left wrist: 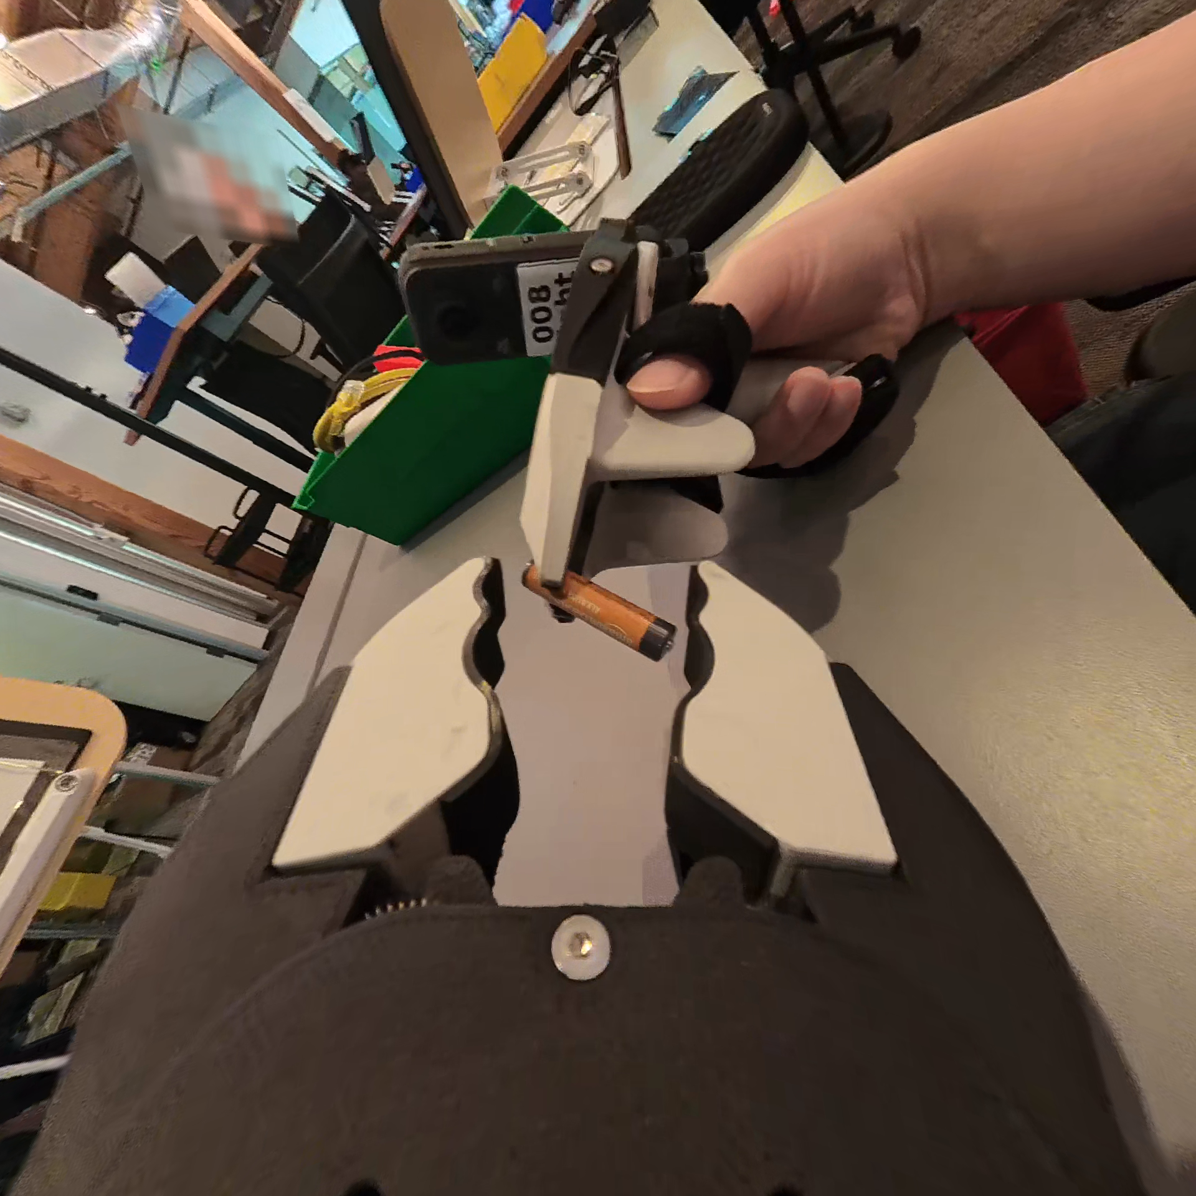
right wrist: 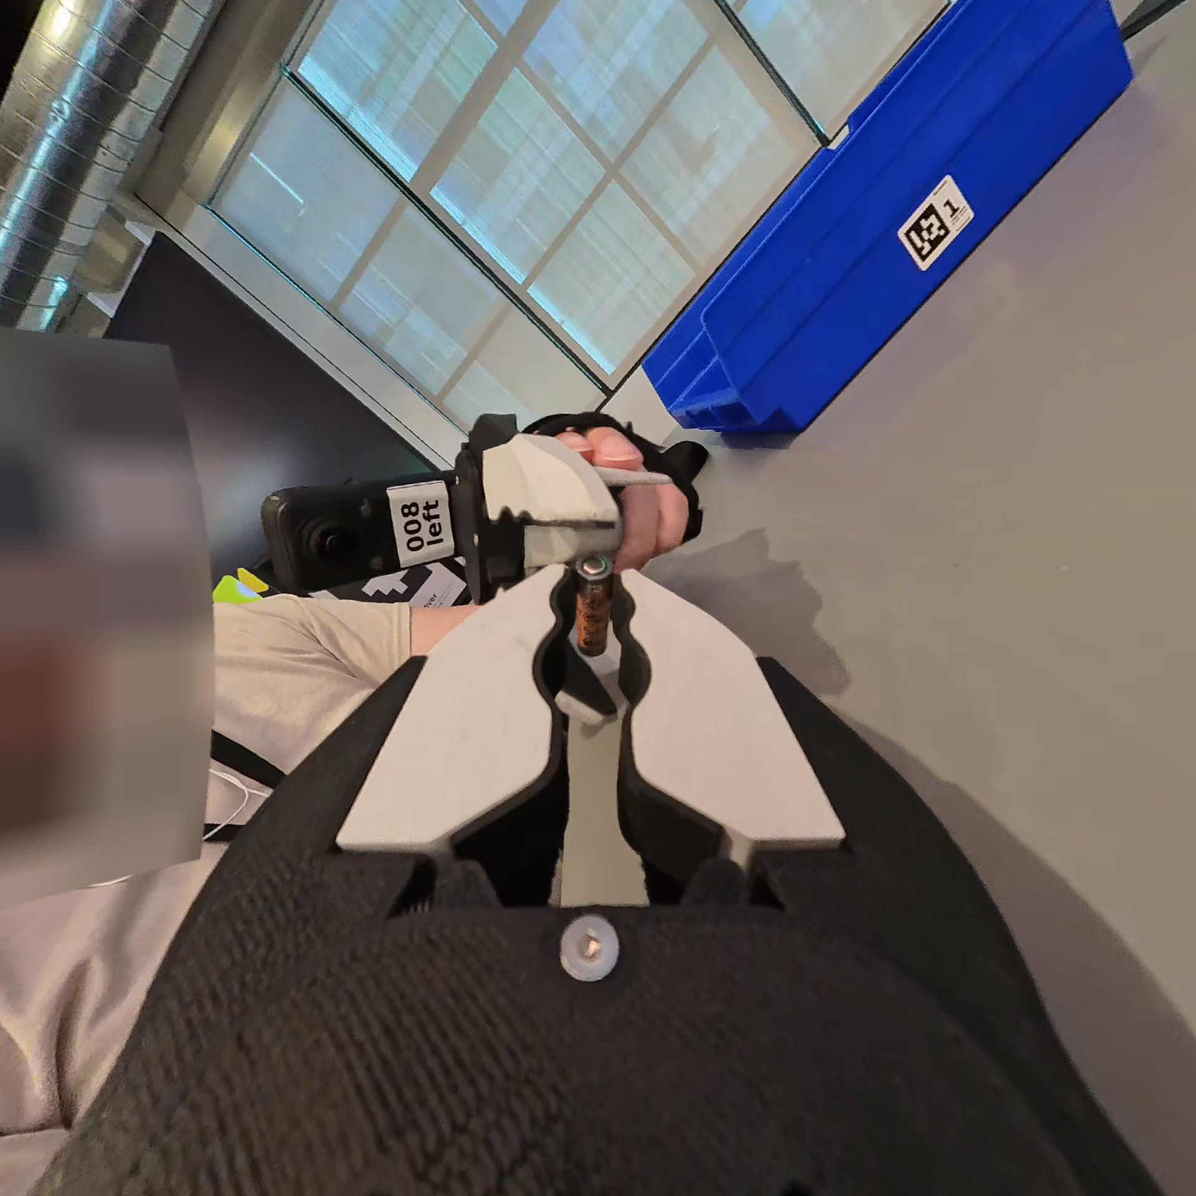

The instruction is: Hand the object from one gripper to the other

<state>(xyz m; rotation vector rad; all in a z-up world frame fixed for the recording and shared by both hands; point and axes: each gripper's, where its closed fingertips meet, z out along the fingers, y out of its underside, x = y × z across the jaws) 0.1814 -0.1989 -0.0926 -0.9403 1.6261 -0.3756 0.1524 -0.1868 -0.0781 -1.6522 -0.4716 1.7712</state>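
An orange battery with a black end is pinched at one end by my right gripper, which reaches down from above in a person's hand. My left gripper is open, with the battery in the gap between its grey fingers, apparently touching neither. In the right wrist view my right gripper is shut on the battery, seen end-on. The left gripper's fingers stand open above and below it there.
The grey table lies below both grippers. A green bin holding yellow and red cables stands just beyond them. A blue bin with a square marker tag sits farther off. A black keyboard lies at the back. The grippers are tip to tip, or close to it.
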